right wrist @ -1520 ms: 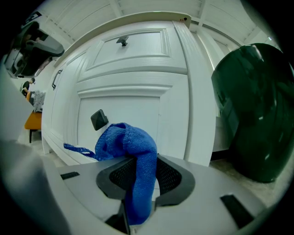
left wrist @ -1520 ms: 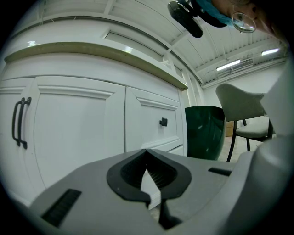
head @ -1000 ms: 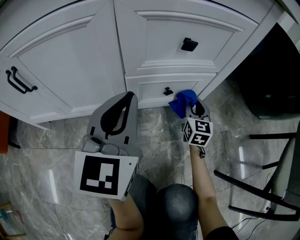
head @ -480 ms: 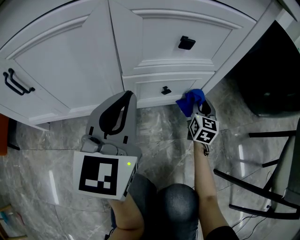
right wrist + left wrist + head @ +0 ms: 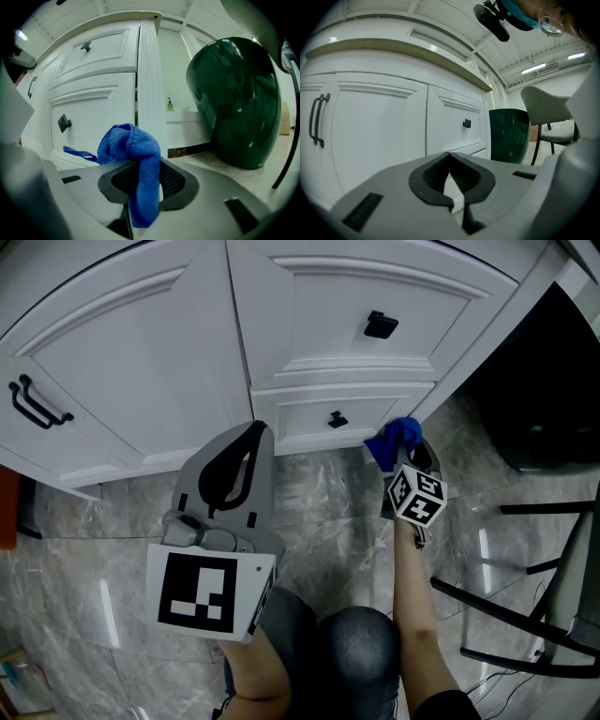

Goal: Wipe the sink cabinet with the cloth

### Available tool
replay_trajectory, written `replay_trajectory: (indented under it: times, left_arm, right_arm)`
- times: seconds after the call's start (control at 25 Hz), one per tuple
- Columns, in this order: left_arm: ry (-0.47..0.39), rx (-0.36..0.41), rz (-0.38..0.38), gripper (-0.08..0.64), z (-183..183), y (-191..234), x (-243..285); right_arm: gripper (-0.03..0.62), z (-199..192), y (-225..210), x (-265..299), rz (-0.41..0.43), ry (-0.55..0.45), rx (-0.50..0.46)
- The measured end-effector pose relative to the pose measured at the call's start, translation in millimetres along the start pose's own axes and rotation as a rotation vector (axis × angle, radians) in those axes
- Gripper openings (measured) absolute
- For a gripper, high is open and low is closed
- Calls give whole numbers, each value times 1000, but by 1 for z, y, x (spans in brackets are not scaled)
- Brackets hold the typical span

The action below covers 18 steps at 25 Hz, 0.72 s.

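The white sink cabinet (image 5: 141, 362) curves across the top of the head view, with a small bottom drawer (image 5: 309, 418) and black knobs. My right gripper (image 5: 405, 448) is shut on a blue cloth (image 5: 394, 441) and holds it low by the drawer's right end, at the fluted corner post (image 5: 149, 84). In the right gripper view the blue cloth (image 5: 136, 154) bunches over the jaws and hangs down between them. My left gripper (image 5: 232, 474) is held back from the cabinet over the floor, shut, with nothing in it (image 5: 451, 185).
A dark green bin (image 5: 234, 98) stands right of the cabinet, close to my right gripper. A black-legged chair (image 5: 534, 568) is at the right edge. Grey marble floor (image 5: 103, 549) lies below. The left door has a black bar handle (image 5: 36, 401). My knee (image 5: 356, 652) shows at the bottom.
My right gripper has slid the blue cloth rightward along the bottom drawer, from near its knob to the drawer's right end. The left gripper has stayed where it was.
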<state>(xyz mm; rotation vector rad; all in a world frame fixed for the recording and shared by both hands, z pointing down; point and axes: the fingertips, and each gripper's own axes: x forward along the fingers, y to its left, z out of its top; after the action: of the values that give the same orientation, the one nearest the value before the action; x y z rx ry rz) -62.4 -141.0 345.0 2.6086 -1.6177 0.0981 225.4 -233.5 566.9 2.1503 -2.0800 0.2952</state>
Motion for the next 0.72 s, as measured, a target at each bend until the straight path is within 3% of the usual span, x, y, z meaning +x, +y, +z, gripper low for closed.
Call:
replay_trajectory:
  times: [0.12,0.24,0.48,0.72]
  left_arm:
    - [-1,-1,12,3,2,7,-6]
    - [-1,25,17,3,2,16,-15]
    - [-25,3,39,3,8,28,-28]
    - [-55,-26,57,3,12,42,-42]
  right_arm:
    - [115,-4,36,-18,79,-19,-18]
    - [115,-21,99,-34,238,-7,-36]
    - [115,-52,225,-45,551,56,-123]
    - [115,-72,280,-36,655,113,-213]
